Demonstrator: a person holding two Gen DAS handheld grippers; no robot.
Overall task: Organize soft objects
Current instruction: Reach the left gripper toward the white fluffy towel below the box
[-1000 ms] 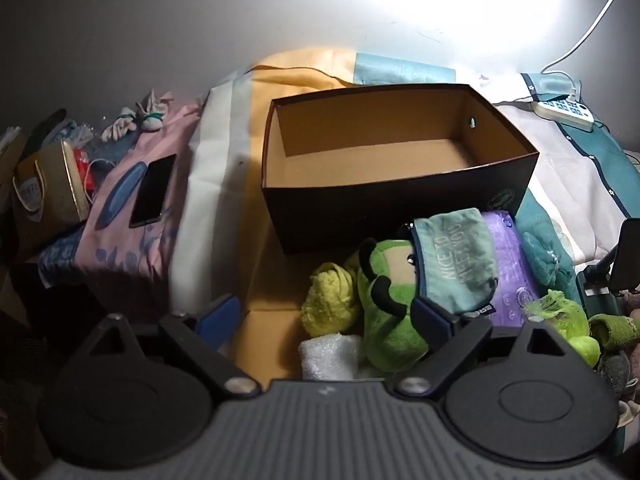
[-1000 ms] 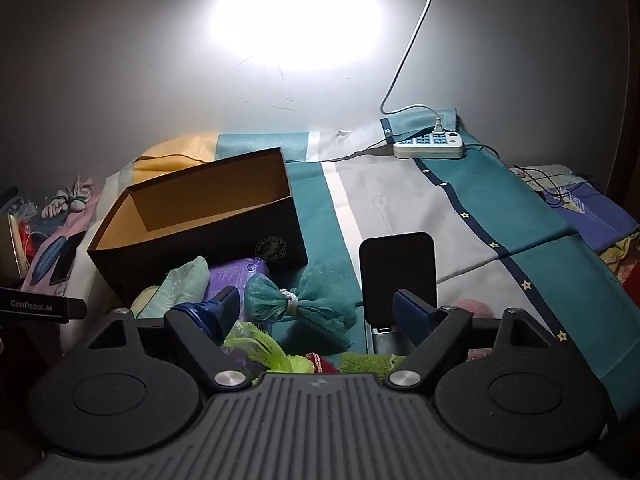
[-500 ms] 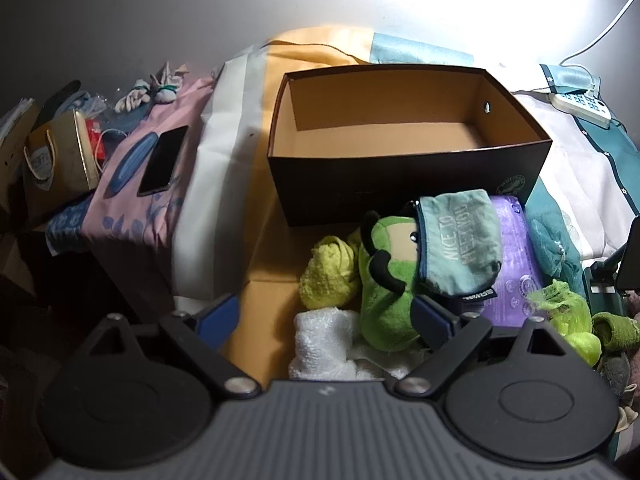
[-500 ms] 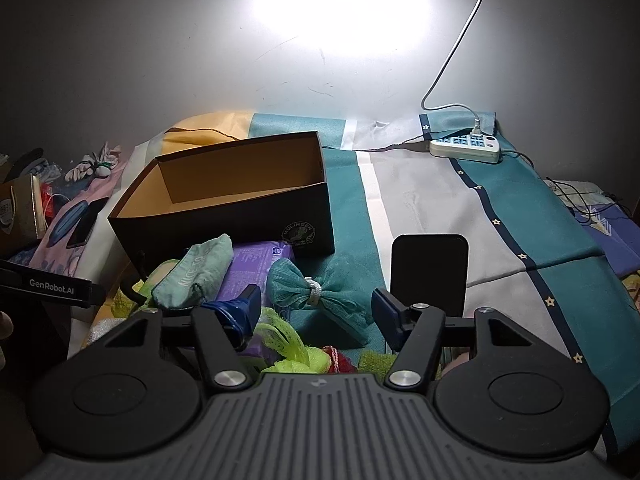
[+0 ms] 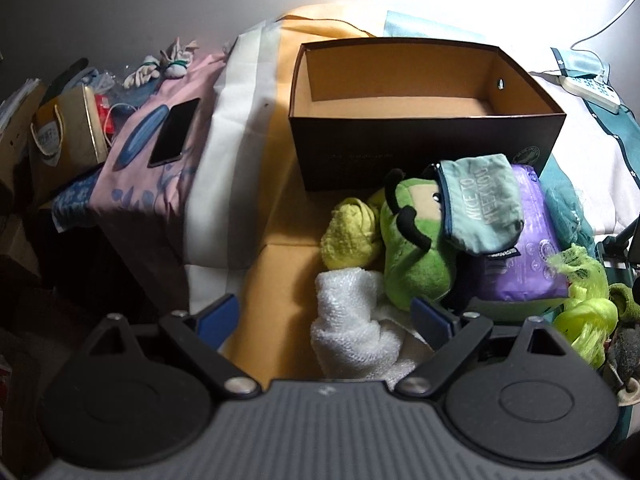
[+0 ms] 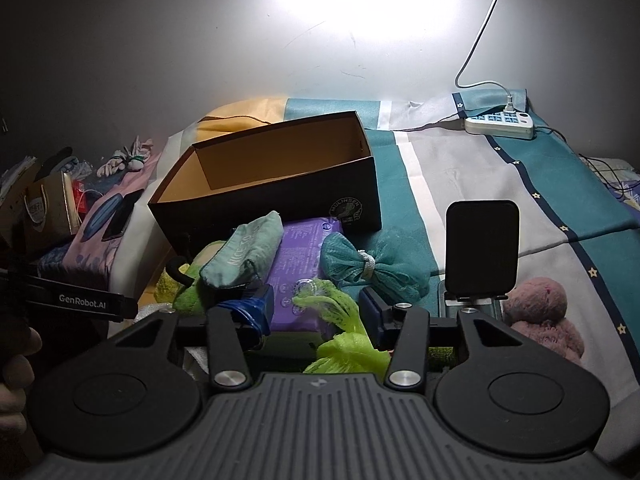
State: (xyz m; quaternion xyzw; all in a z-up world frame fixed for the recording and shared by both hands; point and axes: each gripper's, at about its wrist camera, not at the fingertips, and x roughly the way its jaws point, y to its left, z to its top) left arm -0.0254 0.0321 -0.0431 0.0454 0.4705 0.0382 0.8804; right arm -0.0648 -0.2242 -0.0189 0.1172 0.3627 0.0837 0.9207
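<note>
An open dark cardboard box (image 5: 424, 152) stands on the bed, its inside bare. In front of it lie a green plush (image 5: 416, 256), a teal pouch (image 5: 480, 208), a purple pack (image 5: 528, 264), a yellow cloth (image 5: 350, 232) and a white towel (image 5: 352, 320). My left gripper (image 5: 324, 316) is open, hovering over the towel. My right gripper (image 6: 316, 306) has its jaws closing, with a neon green mesh (image 6: 336, 312) lying between them; the pads stand apart from it. A teal mesh bow (image 6: 372, 268) lies just beyond.
A black phone stand (image 6: 482, 248) and a pink plush (image 6: 540, 312) sit to the right. A power strip (image 6: 500, 124) lies by the wall. To the left are a phone (image 5: 174, 132) and a gold bag (image 5: 64, 136) past the bed's edge.
The right gripper's jaws have narrowed around the neon green mesh. The left gripper has tipped downward, so more of the white towel shows between its fingers.
</note>
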